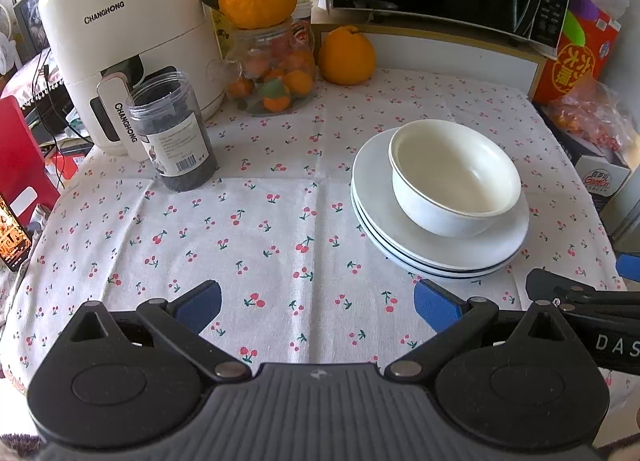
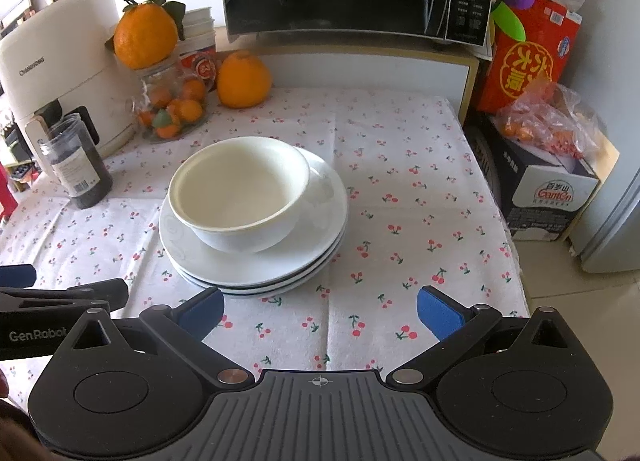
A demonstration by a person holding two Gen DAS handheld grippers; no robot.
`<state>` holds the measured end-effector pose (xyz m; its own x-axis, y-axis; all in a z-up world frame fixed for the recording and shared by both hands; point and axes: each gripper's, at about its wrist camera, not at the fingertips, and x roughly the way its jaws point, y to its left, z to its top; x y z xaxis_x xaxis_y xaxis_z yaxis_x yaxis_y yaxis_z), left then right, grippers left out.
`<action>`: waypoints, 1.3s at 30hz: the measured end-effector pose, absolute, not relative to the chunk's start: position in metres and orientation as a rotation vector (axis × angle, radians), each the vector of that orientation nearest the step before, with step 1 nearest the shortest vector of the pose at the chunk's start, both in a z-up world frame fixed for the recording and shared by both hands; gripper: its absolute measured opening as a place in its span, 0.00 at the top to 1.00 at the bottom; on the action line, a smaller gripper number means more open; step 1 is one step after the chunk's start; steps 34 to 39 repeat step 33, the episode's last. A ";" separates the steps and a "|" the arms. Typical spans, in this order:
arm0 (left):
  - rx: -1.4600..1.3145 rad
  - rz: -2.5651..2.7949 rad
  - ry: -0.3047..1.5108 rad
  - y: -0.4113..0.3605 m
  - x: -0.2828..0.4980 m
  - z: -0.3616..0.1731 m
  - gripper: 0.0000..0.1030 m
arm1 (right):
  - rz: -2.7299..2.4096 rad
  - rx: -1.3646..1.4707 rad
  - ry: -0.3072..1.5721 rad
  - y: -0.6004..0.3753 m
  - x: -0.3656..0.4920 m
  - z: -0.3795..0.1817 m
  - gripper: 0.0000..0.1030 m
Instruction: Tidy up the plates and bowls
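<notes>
left claw apart | right claw apart | bowl atop plates, near tablecloth edge

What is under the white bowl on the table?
The bowl sits on a stack of white plates; three rims show. The plate centre beneath it is covered.
</notes>
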<state>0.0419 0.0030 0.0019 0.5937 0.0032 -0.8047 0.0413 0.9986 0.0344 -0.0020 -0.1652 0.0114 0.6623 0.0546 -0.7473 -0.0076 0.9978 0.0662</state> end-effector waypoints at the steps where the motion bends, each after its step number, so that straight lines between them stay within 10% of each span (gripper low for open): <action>1: 0.050 -0.021 0.936 0.003 0.041 0.002 0.00 | 0.033 0.055 0.845 -0.165 -0.002 0.011 0.00; 39: 0.031 -0.027 0.962 0.006 0.041 -0.001 0.00 | 0.036 0.053 0.860 -0.163 -0.002 0.004 0.00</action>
